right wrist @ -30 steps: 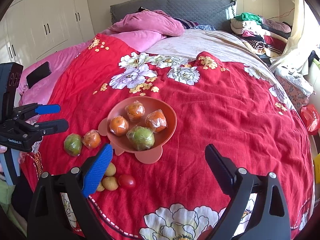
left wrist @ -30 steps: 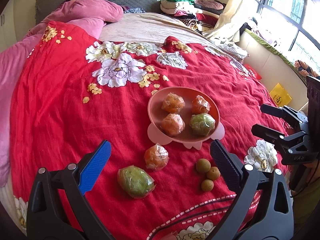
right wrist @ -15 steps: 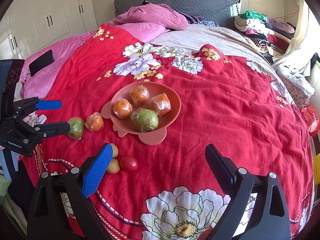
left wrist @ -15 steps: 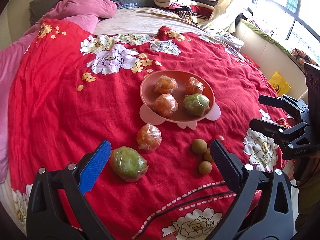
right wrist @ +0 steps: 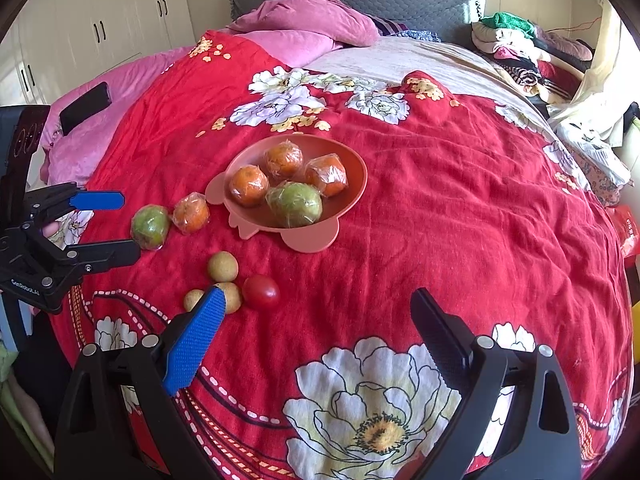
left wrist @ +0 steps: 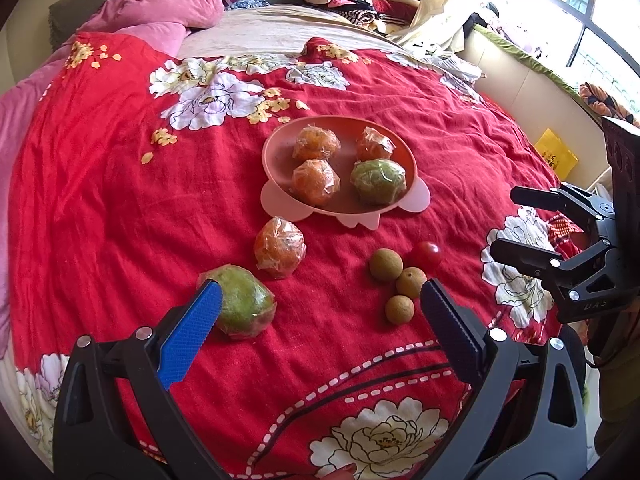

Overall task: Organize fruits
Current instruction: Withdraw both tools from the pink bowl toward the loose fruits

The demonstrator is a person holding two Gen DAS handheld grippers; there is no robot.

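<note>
A pink plate [left wrist: 280, 204] [right wrist: 352, 168] on the red floral bedspread holds three wrapped oranges and one wrapped green fruit [left wrist: 378, 181]. On the blanket beside it lie a wrapped orange [left wrist: 279, 247] [right wrist: 191, 213], a wrapped green fruit [left wrist: 244, 307] [right wrist: 150, 226], three small brown fruits [left wrist: 386, 265] [right wrist: 223, 266] and a cherry tomato [left wrist: 426, 254] [right wrist: 261, 292]. My left gripper [left wrist: 318, 300] [right wrist: 114, 226] is open and empty, its blue finger next to the loose green fruit. My right gripper [right wrist: 316, 304] [left wrist: 506, 222] is open and empty, near the small fruits.
The red bedspread [right wrist: 460, 200] covers the bed. Pink quilt and pillow [right wrist: 312, 20] lie at the head. Folded clothes [right wrist: 516, 40] are piled at the far right corner. A phone [right wrist: 85, 106] lies on the pink quilt. White wardrobes [right wrist: 100, 20] stand left.
Both grippers have moved forward toward the fruits; the loose green fruit now sits by my left blue finger, and the tomato and brown fruits lie closer to my right gripper.
</note>
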